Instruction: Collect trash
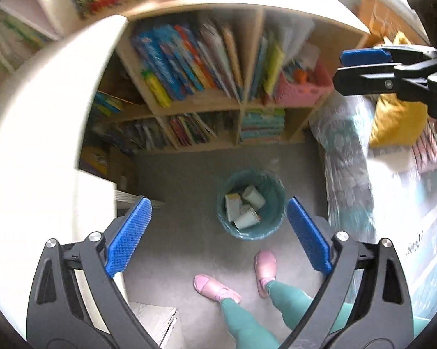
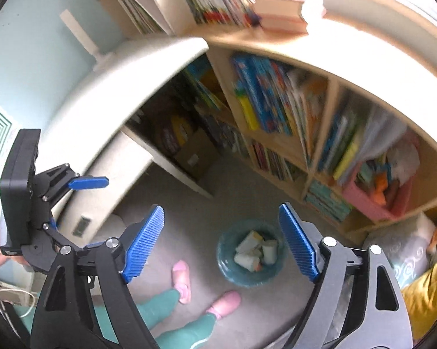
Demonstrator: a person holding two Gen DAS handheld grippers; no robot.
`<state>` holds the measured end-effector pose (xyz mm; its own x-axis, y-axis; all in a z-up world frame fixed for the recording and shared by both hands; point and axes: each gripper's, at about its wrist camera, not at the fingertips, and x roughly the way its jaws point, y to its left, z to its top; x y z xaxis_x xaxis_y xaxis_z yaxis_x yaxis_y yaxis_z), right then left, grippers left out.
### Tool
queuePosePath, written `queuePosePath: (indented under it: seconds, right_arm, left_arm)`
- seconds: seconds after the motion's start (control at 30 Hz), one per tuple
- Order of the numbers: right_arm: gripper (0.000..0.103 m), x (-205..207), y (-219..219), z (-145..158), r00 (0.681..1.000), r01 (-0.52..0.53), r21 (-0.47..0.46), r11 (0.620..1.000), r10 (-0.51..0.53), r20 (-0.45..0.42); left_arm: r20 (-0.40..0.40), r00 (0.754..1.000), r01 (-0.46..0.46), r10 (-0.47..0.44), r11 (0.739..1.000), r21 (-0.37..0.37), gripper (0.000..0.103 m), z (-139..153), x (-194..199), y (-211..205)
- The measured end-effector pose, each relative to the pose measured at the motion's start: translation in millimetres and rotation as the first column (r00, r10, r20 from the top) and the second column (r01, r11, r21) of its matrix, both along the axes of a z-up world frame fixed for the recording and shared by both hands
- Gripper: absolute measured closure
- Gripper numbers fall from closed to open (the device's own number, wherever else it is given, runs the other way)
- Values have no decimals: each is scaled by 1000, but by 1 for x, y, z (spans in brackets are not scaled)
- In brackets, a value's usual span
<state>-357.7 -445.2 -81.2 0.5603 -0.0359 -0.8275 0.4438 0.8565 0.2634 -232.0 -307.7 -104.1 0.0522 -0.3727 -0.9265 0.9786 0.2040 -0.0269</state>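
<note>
Your left tongs (image 1: 218, 232) stand wide with nothing between the blue pads (image 1: 129, 234). Your right tongs (image 2: 221, 241) are wide too, and empty. Both point down at the floor (image 1: 189, 174), high above the bin (image 1: 251, 203). The teal bin stands on the grey floor just in front of your pink shoes (image 1: 211, 286), near the bookshelf (image 1: 206, 107). Inside it lie the cups (image 1: 249, 208) and a small carton (image 1: 233, 205), piled together; in the right view the same trash (image 2: 254, 251) shows through the gap of the tongs. The white bench (image 1: 43, 145) curves along the left, beside the left tongs. A bed (image 1: 349, 160) lies to the right of the bin.
</note>
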Motion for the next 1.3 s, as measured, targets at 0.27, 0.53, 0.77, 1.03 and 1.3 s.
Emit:
queuePosePath:
  seconds: [0.27,0.53,0.77,1.03,1.3]
  right_arm:
    - [15,97,62,50,977,-185,-66,980,191,91]
    - [14,211,167,63,901,-405,-83,911,413,132]
    - [14,292,262,59,812,-566,-67,821,570,127]
    - [14,352,353,54,708,-693,-74,717,697,115]
    - [14,395,417,43,590,-801,-72,595,804,72]
  left_arm:
    - [4,969,-246,248,962,-122,7,51,76,75]
    - [54,825,-545,562,818,-181,7,65,156,197]
    - [87,622,-757,779,625,-190,7,63,208,308]
    - [57,385,-902,921,388,-191,7,59,239,412]
    - [41,197,-965,980,201,-167,7,49,250,468]
